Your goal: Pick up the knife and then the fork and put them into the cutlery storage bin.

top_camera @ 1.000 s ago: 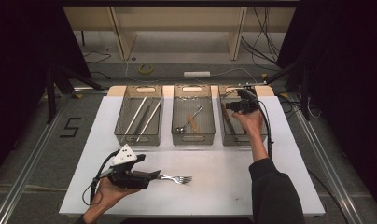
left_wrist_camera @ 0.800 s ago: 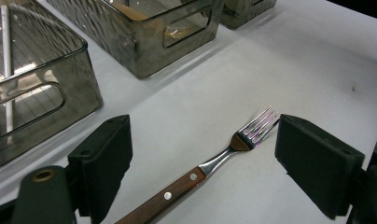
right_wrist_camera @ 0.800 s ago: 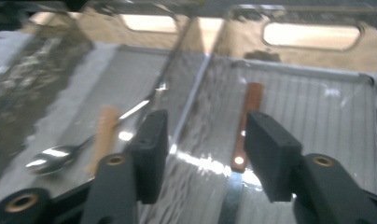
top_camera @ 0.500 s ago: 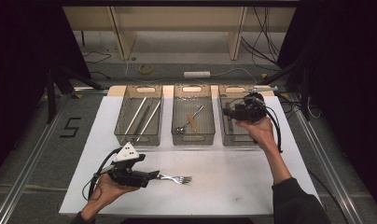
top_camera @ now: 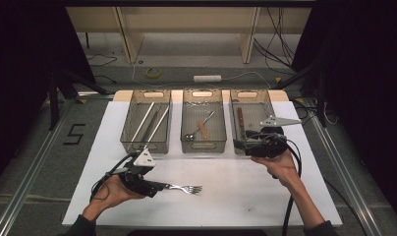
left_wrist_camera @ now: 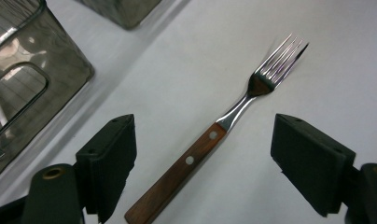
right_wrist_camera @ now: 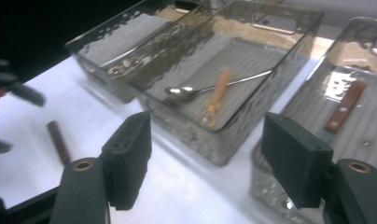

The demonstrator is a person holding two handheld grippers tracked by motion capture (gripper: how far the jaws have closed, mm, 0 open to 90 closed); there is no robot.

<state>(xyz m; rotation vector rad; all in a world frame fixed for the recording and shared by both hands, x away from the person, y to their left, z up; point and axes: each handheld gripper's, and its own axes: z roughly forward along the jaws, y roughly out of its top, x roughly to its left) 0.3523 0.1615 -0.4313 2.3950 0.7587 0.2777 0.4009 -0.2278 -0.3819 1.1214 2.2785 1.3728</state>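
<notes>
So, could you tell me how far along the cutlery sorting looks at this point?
Done: the left bin holds long metal pieces, the middle bin a spoon and a small wooden-handled piece, the right bin one wooden-handled piece. In hand: the left gripper is open around the fork on the table, not yet gripping. The right gripper is open and empty, jaws just opened. Left: binning the fork.

We could read one sign: a large black numeral "5" (top_camera: 74,133) marked on the grey floor to the left of the white table (top_camera: 236,196), seen from the high view. We found no other readable text, label or brand on the clear plastic trays (top_camera: 203,142), the cutlery or the black grippers in any view.
</notes>
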